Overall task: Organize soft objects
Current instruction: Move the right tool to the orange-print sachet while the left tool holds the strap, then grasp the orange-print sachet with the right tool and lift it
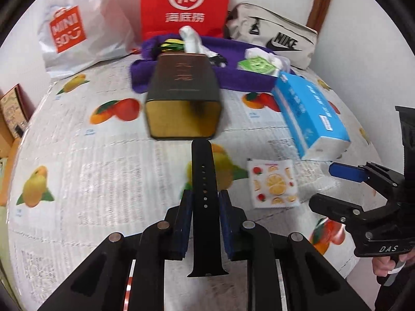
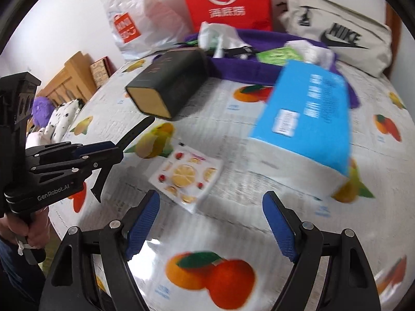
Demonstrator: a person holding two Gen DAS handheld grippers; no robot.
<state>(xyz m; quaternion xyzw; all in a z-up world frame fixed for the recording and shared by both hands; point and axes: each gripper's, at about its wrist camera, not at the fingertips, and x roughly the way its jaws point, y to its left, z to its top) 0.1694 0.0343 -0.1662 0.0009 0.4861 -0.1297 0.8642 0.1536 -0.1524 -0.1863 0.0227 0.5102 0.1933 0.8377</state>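
Soft objects lie spread over the fruit-print tablecloth (image 1: 77, 155); sorting looks midway, judging by how much is loose.

Largest first:
- Red bag (image 1: 185, 2), white Miniso bag (image 1: 77, 31) and Nike pouch (image 1: 275, 36) line the top of the left wrist frame against the wall.
- Purple cloth (image 1: 233, 77) sits upper centre, with crumpled white wrappers and a green packet (image 1: 256, 64) piled on it.
- Dark box (image 1: 182, 96), centre frame, lies on its side with the gold open end facing the camera.
- Blue tissue pack (image 1: 308, 114), right of centre, is tilted on the cloth.
- Lemon-print sachet (image 1: 273, 184) lies flat, lower right of centre.
- Black watch strap (image 1: 205, 194), bottom centre, is pinched between the pads of the left gripper (image 1: 205, 207) and points at the box mouth, just short of it.

Left gripper jaws are nearly closed on the strap. Right gripper (image 2: 211, 223) has its jaws wide apart and holds nothing; it hovers over the tablecloth near the sachet.

Step in hand, my read: stowing the strap in the box. Next move needs the strap tip lined up with the opening and pushed in straight; the strap is floppy, so it may buckle at the rim. The right gripper could steady the box.
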